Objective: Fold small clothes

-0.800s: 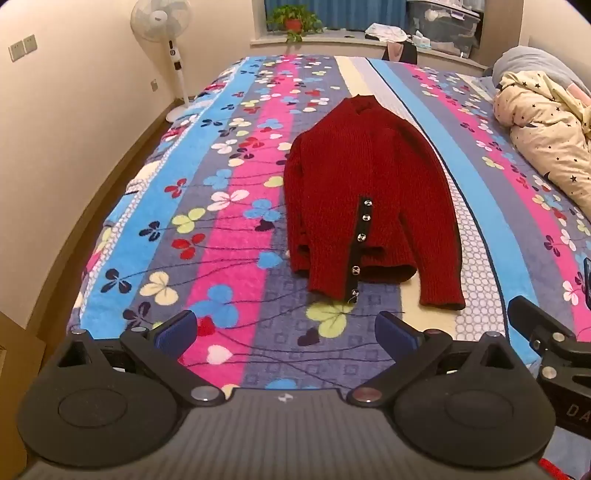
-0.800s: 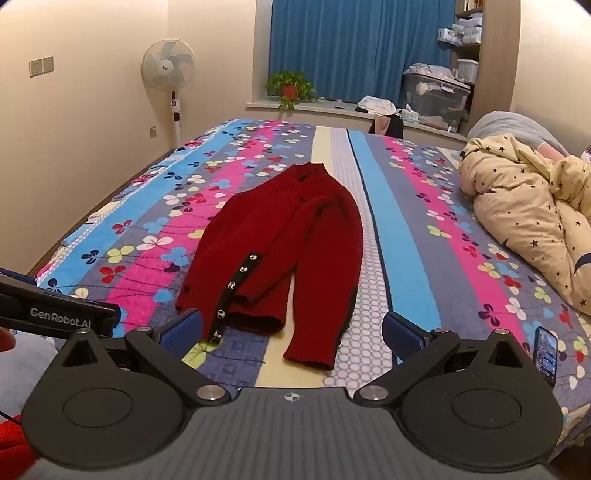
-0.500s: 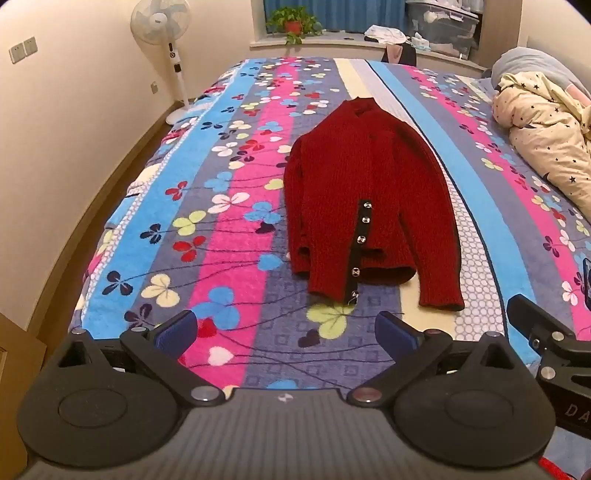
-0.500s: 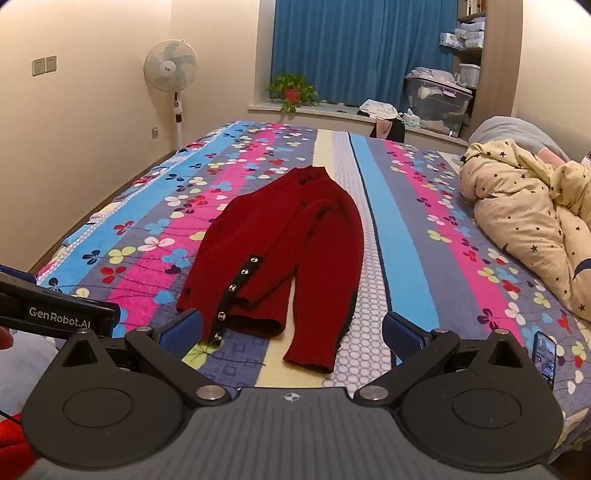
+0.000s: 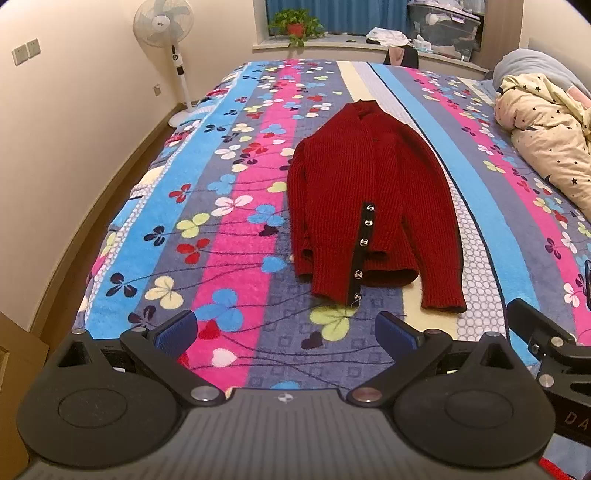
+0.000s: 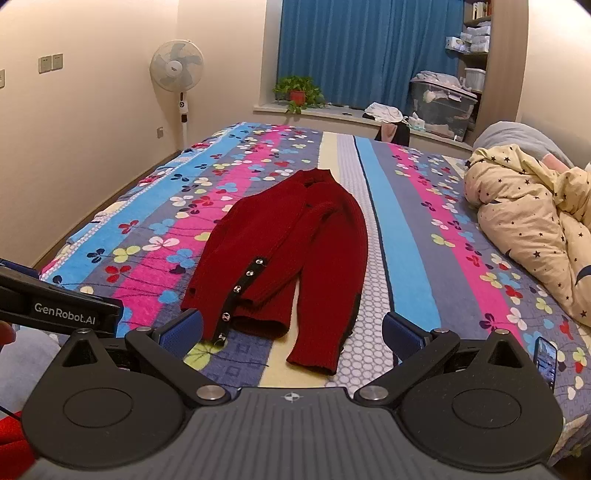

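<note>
One cardigan [image 5: 369, 218] lies flat on the bed [image 5: 221, 236], hem nearest; left claw [image 5: 284, 328] wide, empty, now slightly nearer. Right view: cardigan [image 6: 288, 254] ahead of the wide, empty right claw [image 6: 291, 328], slightly closer. Approach under way; folding not begun.

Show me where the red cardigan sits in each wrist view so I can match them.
Left wrist: cardigan lies right of centre on the bed, button strip pointing down.
Right wrist: cardigan lies at centre, slanting left, long sleeve nearest.
Shared landmark: the fan, upper left in both.
</note>
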The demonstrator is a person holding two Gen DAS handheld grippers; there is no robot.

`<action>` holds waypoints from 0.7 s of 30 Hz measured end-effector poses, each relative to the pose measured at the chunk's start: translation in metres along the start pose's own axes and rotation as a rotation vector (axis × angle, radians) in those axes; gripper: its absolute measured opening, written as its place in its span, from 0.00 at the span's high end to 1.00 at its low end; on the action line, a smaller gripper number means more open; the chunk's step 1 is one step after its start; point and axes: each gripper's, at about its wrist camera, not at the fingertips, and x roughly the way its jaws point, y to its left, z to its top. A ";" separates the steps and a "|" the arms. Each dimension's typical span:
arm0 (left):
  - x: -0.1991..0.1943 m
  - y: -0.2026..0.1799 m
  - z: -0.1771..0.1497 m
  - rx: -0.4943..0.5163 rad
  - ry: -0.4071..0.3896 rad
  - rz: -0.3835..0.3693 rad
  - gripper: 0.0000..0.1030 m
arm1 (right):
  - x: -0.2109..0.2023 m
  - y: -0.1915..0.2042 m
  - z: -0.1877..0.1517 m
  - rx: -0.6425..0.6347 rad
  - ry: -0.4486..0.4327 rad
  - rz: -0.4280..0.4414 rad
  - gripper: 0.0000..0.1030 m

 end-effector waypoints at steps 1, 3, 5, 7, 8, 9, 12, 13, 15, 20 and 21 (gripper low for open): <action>-0.001 -0.001 0.000 0.003 -0.002 0.002 0.01 | 0.000 0.000 0.000 0.000 0.001 0.000 0.01; -0.001 -0.002 0.000 0.005 -0.003 0.004 0.01 | 0.000 0.001 0.000 0.000 -0.001 -0.002 0.01; -0.001 -0.002 0.001 0.004 -0.003 0.004 0.01 | 0.000 0.001 0.000 0.000 0.000 0.000 0.01; -0.001 -0.003 0.000 0.004 -0.002 0.005 0.01 | 0.000 0.001 0.001 0.000 0.001 -0.001 0.01; -0.001 -0.003 0.000 0.005 -0.003 0.004 0.01 | 0.000 0.001 0.001 0.000 0.001 0.000 0.01; -0.001 -0.002 0.000 0.006 -0.002 0.005 0.01 | 0.000 0.001 0.001 0.000 0.002 0.001 0.01; -0.001 -0.003 0.000 0.006 -0.002 0.005 0.01 | 0.000 0.001 0.000 0.001 0.001 0.000 0.01; -0.001 -0.003 0.000 0.006 -0.003 0.006 0.01 | 0.000 0.001 0.000 0.002 0.001 0.000 0.01; -0.001 -0.002 0.000 0.005 -0.001 0.004 0.01 | 0.000 0.001 0.000 0.000 0.001 0.000 0.01; -0.001 -0.003 0.001 0.006 0.000 0.005 0.01 | 0.000 0.001 0.000 0.001 0.002 0.001 0.01; -0.001 -0.003 0.001 0.006 -0.001 0.006 0.01 | 0.000 0.001 0.000 0.001 0.002 0.002 0.01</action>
